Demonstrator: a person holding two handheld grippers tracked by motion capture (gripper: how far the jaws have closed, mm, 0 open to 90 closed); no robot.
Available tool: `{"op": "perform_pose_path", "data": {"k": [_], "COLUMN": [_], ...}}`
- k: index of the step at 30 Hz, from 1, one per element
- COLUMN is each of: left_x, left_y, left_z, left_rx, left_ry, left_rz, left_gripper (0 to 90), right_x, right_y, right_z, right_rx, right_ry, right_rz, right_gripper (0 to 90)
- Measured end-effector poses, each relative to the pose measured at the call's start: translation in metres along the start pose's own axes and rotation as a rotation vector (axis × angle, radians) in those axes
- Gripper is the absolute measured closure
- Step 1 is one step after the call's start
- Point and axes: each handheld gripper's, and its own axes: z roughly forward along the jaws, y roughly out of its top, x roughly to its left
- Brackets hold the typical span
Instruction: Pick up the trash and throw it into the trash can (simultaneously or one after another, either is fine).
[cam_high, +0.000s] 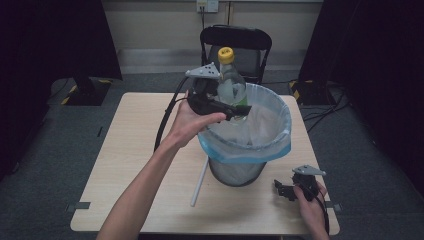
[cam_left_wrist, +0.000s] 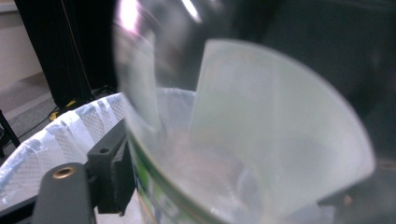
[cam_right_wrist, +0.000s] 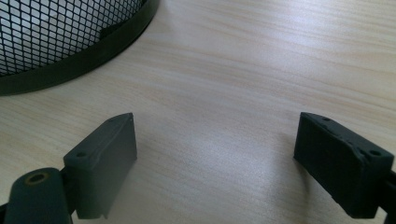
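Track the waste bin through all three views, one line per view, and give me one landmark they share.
High view: the bin stands right of centre on the table, its blue liner folded over the rim.
Left gripper view: the liner-covered rim curves at lower left, behind the clear bottle.
Right gripper view: its black mesh base fills the upper-left corner.
Shared landmark: the bin itself.
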Motion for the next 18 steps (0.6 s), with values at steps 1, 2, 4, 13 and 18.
{"op": "perform_pose_path", "data": {"k": [1, 2, 4, 13, 18], "left_x": [0.000, -0.001, 0.000, -0.005, -0.002], "left_y": [-0.001, -0.002, -0.002, 0.011, 0.006], "left_z": [0.001, 0.004, 0.004, -0.008, -0.012], "left_rx": [0.010, 0.020, 0.013, -0.034, -0.062], "left_ry": [0.007, 0.014, 0.009, 0.015, 0.014], "left_rz": [-0.007, -0.015, -0.023, 0.007, -0.002], "left_gripper": [19.9, 19.0, 18.7, 21.4, 19.9], "right_x": [0.000, 0.000, 0.000, 0.000, -0.001], "right_y": [0.000, 0.000, 0.000, 0.000, 0.000], "right_z": [0.000, 0.000, 0.000, 0.000, 0.000], "right_rx": [0.000, 0.000, 0.000, -0.001, -0.002], "right_ry": [0.000, 0.000, 0.002, 0.005, 0.007], "right_rz": [0.000, 0.000, 0.000, -0.009, -0.007], "right_gripper": [12.1, 12.1, 12.1, 12.9, 12.8]}}
